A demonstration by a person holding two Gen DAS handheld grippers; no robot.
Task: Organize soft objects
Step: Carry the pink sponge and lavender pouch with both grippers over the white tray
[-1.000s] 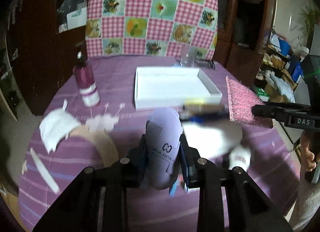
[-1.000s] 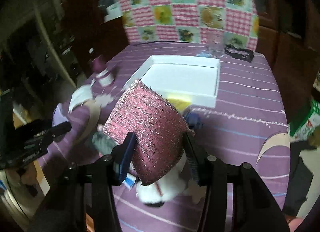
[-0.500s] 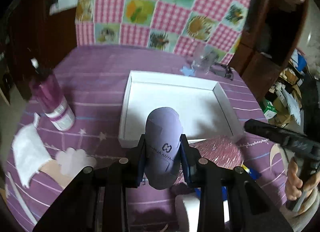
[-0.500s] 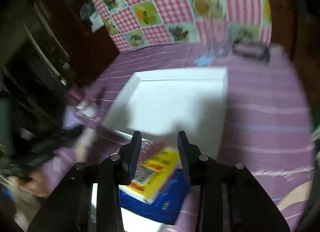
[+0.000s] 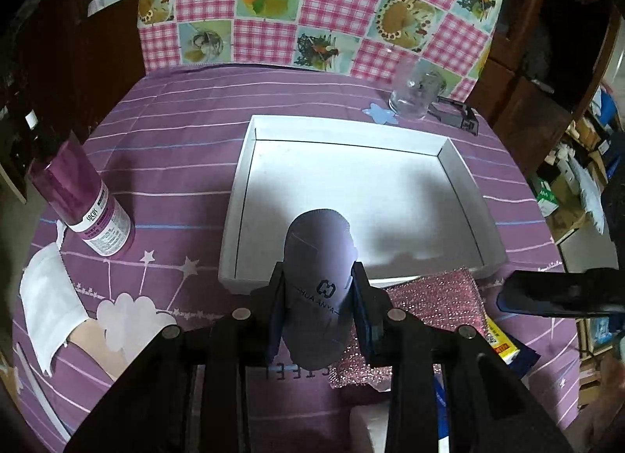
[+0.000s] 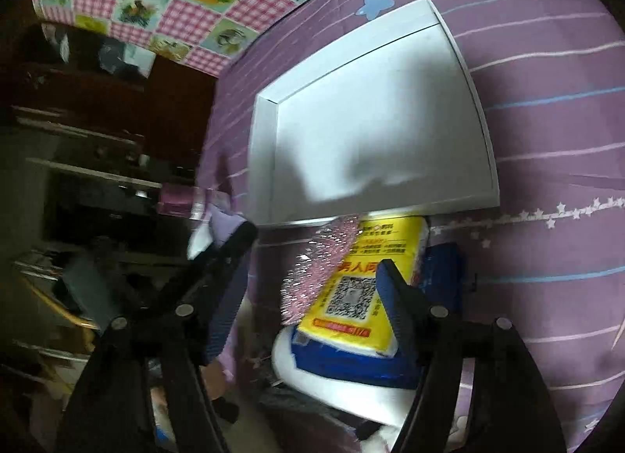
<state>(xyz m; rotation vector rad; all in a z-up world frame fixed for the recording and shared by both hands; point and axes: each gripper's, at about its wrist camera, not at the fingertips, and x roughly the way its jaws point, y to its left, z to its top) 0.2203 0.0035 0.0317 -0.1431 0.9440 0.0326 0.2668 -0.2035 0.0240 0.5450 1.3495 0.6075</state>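
Note:
My left gripper (image 5: 317,296) is shut on a lilac padded object printed "HUA AN'YA" (image 5: 318,257), held above the near edge of the white tray (image 5: 459,167). A glittery pink sponge cloth (image 5: 429,304) lies on the table just before the tray, also in the right wrist view (image 6: 320,261). My right gripper (image 6: 316,249) is open and empty above the pile: a yellow tissue pack (image 6: 371,277) on a blue pack (image 6: 445,269) and a white soft object (image 6: 332,386). The tray (image 6: 484,132) holds nothing.
A purple bottle (image 5: 84,203) stands at the left, with a white cloth (image 5: 47,300) beside it. A clear glass (image 5: 414,95) and a black item (image 5: 457,115) stand behind the tray. The table has a purple striped cloth (image 5: 175,120). Dark cabinets surround it.
My right gripper has let go of the pink sponge cloth, which now lies before the tray, and has opened and tilted. My left gripper moved forward to the tray with the lilac object.

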